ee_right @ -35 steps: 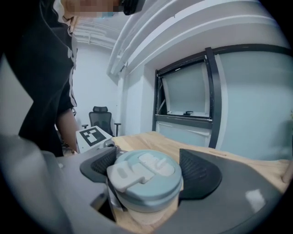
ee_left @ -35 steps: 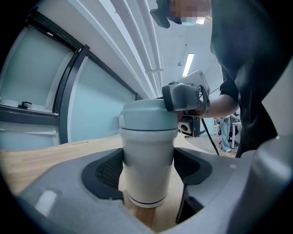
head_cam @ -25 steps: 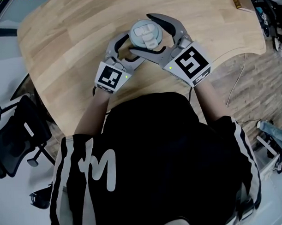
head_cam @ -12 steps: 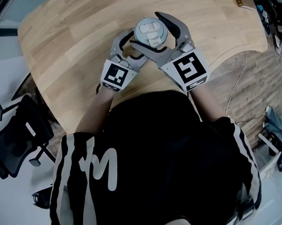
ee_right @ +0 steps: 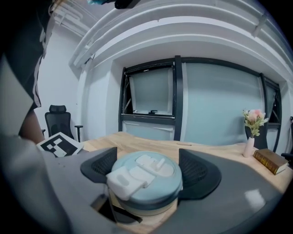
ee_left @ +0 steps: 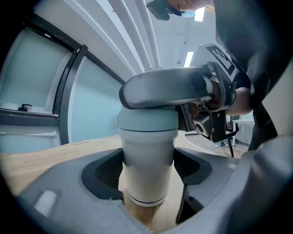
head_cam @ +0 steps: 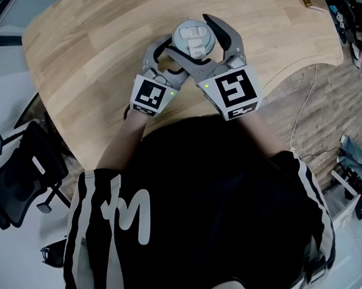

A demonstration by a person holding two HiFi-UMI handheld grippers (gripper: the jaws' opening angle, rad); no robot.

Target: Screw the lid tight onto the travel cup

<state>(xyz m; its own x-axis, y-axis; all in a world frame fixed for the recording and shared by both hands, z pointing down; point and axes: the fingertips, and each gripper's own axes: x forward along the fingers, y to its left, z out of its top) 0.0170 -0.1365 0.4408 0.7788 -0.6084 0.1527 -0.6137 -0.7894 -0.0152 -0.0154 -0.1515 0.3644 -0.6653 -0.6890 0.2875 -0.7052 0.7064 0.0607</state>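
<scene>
Facing the near edge of the wooden tabletop (head_cam: 77, 61), a person in a black shirt with white stripes (head_cam: 194, 188) holds both grippers out front, marker cubes up. Left gripper (ee_left: 147, 176) sits low, fingers clamped on the pale body of the travel cup (ee_left: 147, 151), which stands upright on the tabletop. Right gripper (ee_right: 146, 171) crosses just above the left one, fingers clamped on either side of the light blue lid (ee_right: 151, 183) sitting on top of the cup, white flip tab toward the person. Farther back on the tabletop: a small vase of flowers (ee_right: 249, 144), a book (ee_right: 270, 161) just beside it. Beyond, a glazed partition and a black office chair (ee_right: 57, 122)
</scene>
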